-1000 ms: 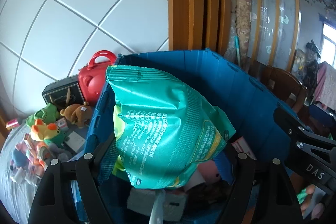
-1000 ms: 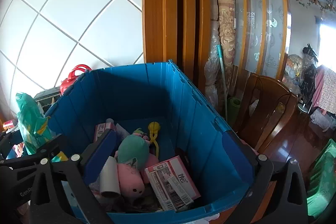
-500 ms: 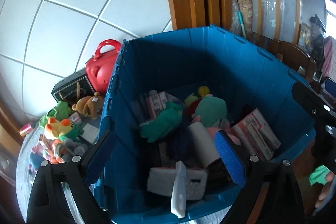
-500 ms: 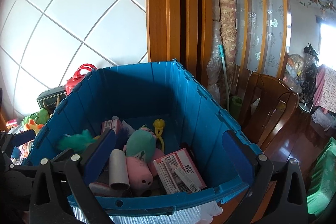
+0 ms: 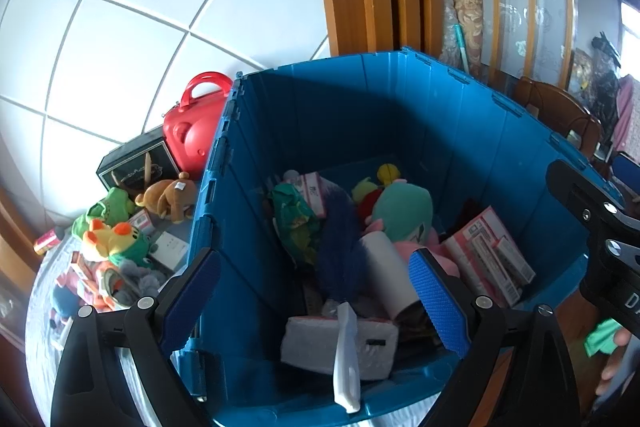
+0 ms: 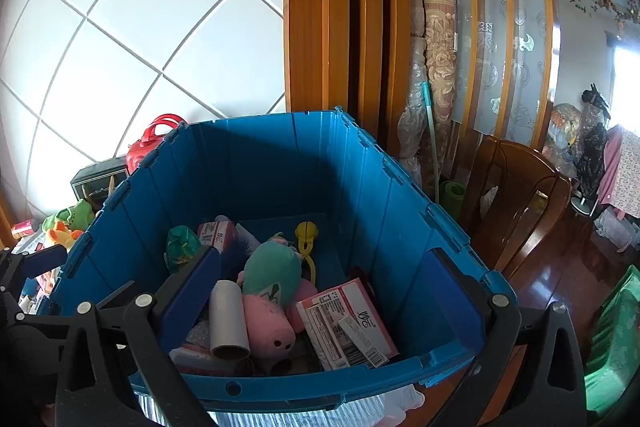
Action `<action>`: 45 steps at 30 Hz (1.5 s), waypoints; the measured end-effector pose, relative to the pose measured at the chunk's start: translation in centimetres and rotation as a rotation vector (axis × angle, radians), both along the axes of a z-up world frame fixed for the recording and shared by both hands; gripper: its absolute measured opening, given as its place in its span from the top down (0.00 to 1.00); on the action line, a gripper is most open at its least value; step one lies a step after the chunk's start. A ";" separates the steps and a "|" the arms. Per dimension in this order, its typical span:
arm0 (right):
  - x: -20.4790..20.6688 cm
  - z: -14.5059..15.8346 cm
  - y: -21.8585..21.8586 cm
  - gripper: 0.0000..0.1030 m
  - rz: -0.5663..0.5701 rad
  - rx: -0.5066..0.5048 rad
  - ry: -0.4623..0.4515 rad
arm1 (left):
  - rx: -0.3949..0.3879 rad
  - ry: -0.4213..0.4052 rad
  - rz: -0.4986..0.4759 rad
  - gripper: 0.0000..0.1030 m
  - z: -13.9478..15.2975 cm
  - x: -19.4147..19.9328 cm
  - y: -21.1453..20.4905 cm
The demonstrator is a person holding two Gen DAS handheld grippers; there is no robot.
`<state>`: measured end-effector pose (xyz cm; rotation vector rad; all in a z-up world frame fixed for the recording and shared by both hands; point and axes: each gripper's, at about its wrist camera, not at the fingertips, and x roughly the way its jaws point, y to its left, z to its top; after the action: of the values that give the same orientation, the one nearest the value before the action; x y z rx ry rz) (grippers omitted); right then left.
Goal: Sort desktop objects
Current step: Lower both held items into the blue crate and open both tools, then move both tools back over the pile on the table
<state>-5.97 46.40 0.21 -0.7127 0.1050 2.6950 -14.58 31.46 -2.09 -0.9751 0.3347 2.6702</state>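
Left tongs (image 5: pixel 314 301): spread, empty, above the blue crate (image 5: pixel 460 131).
Right tongs (image 6: pixel 320 289): spread, empty.
Green snack bag (image 5: pixel 294 217): crumpled inside the crate, by its left wall.
Plush toys (image 5: pixel 112 235): tabletop, left of crate.

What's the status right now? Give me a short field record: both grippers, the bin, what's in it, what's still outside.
left gripper: open, holding nothing, above the bin's near-left corner
right gripper: open, holding nothing, above the bin's near side
blue bin: open-topped, partly filled
green snack bag: crumpled, inside by the left wall
teal plush: inside, on the pink plush
cardboard roll: inside, beside the pink plush
outside, left of bin: red case, brown plush, green-and-orange plush
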 end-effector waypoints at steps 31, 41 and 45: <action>-2.1 1.4 -18.2 0.00 0.133 0.085 0.007 | 0.108 0.042 0.158 0.07 0.3 2.4 -24.0; -4.6 -2.0 -36.9 0.00 0.333 0.058 -0.024 | 0.064 -0.073 0.384 0.07 -6.1 2.6 -43.1; -6.6 -6.3 -42.6 0.00 0.412 0.026 -0.136 | 0.039 -0.138 0.477 0.07 -9.5 2.5 -50.1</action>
<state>-12.54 3.79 -6.04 -1.0005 -0.1250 3.0129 -12.09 -18.60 -11.55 -1.3632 0.0172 2.9825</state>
